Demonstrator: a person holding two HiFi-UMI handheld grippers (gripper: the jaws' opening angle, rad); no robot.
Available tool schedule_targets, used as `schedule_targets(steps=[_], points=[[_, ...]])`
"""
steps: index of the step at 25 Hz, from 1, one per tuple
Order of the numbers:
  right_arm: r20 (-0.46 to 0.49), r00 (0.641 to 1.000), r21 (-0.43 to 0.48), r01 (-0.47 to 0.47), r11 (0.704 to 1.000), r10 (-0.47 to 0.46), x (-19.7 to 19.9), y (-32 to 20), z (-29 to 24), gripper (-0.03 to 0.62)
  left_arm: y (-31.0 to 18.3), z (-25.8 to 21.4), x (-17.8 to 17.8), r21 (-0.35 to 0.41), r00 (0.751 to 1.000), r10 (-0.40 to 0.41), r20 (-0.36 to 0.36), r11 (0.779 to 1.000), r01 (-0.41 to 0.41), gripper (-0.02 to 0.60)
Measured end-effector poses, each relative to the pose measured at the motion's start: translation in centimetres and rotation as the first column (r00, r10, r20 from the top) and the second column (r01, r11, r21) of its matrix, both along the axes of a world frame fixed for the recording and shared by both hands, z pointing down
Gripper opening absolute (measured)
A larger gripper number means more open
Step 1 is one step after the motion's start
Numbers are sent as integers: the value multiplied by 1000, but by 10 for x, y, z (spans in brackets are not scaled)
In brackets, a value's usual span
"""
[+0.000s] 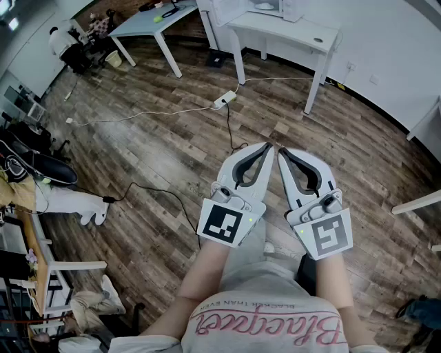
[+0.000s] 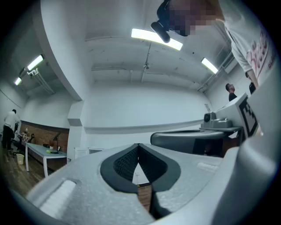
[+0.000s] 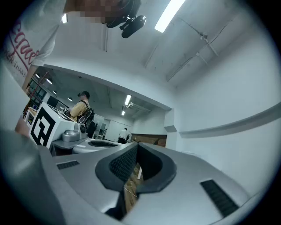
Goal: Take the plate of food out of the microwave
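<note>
Both grippers are held out over the wooden floor (image 1: 165,152), side by side, with their tips close together. The left gripper (image 1: 267,147) is seen with its jaws pressed together and nothing between the pads. The right gripper (image 1: 281,152) is likewise clamped on nothing.

At the far end of the room, on a white table (image 1: 293,33), a white box-like appliance (image 1: 256,8) is cut off by the top edge of the head view. It is most likely the microwave, and its door looks to be swung open to the left. The plate of food cannot be made out from here; it is judged to be inside that appliance, well apart from both grippers. A power strip (image 1: 225,101) and its cable are laid on the floor between the person and the table.

So nothing of the task proper is done yet. The floor is to be crossed, the jaws are to be opened, and the plate is to be gripped by its rim and drawn out level, so that no food is spilled.
</note>
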State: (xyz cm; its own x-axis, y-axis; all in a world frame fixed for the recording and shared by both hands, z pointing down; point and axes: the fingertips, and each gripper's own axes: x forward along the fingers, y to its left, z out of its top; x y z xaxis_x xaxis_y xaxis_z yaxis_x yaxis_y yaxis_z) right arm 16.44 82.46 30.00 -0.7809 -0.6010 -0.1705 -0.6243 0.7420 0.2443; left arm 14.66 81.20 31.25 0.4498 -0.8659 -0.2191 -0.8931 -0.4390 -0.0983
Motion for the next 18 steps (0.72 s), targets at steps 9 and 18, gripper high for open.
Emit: schedule_targets(steps=[9,18], points=[[33,999,-24,1,1000,0,3,1,1,12,0,-6,3,22,1000,17,-1,1000,-17,5],[89,996,-55,25,998,-20,-7,-30,-3,14,-31,-13,-8,48,999,35,-17,998,-34,5]])
